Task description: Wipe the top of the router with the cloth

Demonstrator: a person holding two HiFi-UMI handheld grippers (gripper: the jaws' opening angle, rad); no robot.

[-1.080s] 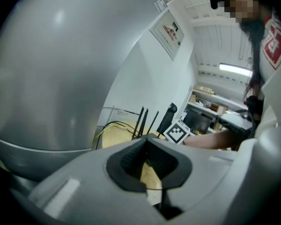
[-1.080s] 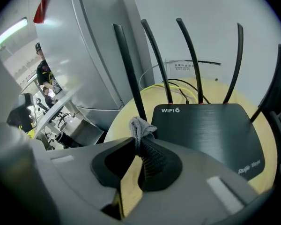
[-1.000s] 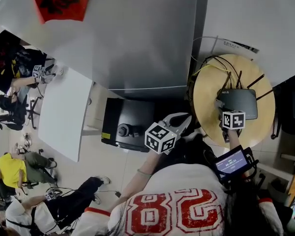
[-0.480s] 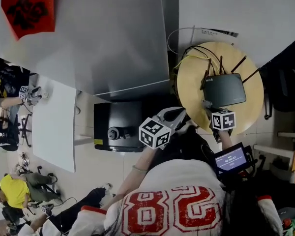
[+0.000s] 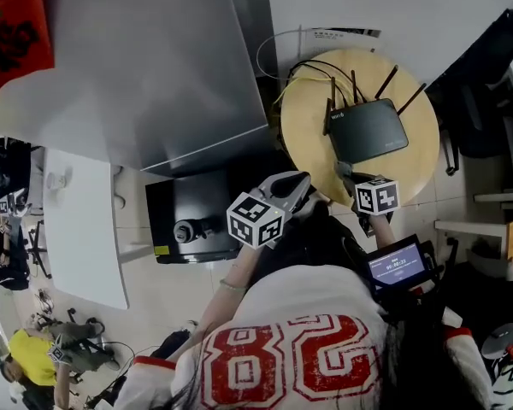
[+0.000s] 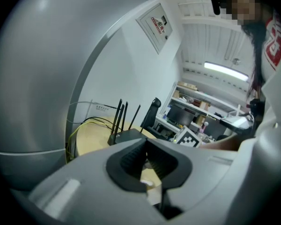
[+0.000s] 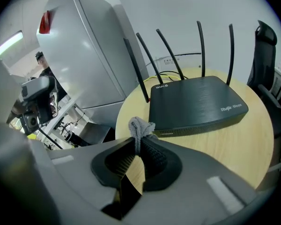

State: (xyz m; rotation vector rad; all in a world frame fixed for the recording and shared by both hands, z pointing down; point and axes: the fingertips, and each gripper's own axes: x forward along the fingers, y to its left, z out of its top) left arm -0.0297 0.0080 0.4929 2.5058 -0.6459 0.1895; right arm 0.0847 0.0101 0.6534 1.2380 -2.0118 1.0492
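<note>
A dark flat router (image 7: 201,102) with several upright antennas lies on a round wooden table (image 7: 253,144); the head view shows the router (image 5: 368,131) too. My right gripper (image 7: 139,142) is shut on a bunched grey cloth (image 7: 140,125), held just short of the router's near left corner and not touching its top. In the head view the right gripper (image 5: 350,179) sits at the table's near edge. My left gripper (image 6: 145,139) is shut with nothing in it, held off the table's left side (image 5: 297,184), pointing toward the router (image 6: 131,136).
A tall grey cabinet (image 5: 154,75) stands left of the table, with a black box (image 5: 197,220) on the floor below it. Yellow and black cables (image 5: 303,71) trail behind the router. A black office chair (image 5: 487,84) stands to the right.
The head view has swung, so the table and router sit further left and higher in it. My right gripper keeps the cloth at the router's near edge; the left stays shut.
</note>
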